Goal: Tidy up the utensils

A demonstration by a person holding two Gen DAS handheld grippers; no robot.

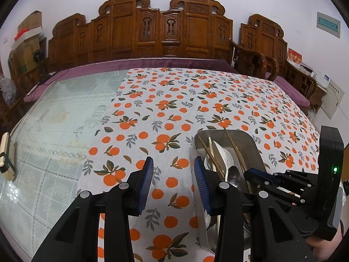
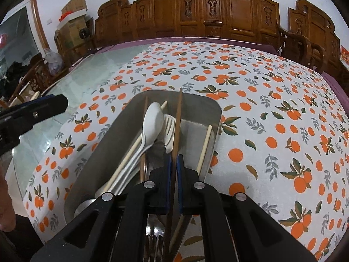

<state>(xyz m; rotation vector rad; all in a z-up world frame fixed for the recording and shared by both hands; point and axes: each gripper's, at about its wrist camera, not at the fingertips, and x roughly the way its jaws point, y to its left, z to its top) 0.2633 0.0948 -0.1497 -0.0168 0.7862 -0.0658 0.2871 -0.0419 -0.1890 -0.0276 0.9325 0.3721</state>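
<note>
A steel tray [image 2: 102, 152] on the orange-print tablecloth [image 2: 272, 113] holds a white plastic spoon [image 2: 152, 122], a white fork [image 2: 169, 126], pale chopsticks [image 2: 204, 148] and metal cutlery [image 1: 233, 174]. My right gripper [image 2: 174, 159] is over the tray's near half, shut on a dark brown chopstick [image 2: 177, 118] that slants toward the tray's far rim. In the left wrist view the tray [image 1: 253, 144] sits just right of my left gripper [image 1: 173, 166]. That gripper hangs open over bare cloth with nothing between its fingers. The right gripper [image 1: 253, 172] reaches in from the right there.
Left of the cloth lies a glass tabletop [image 1: 50, 131] with a small wooden block [image 1: 6, 157] at its edge. A carved wooden bench [image 1: 152, 35] with a purple cushion runs behind the table. Part of a hand [image 2: 4, 207] shows at lower left.
</note>
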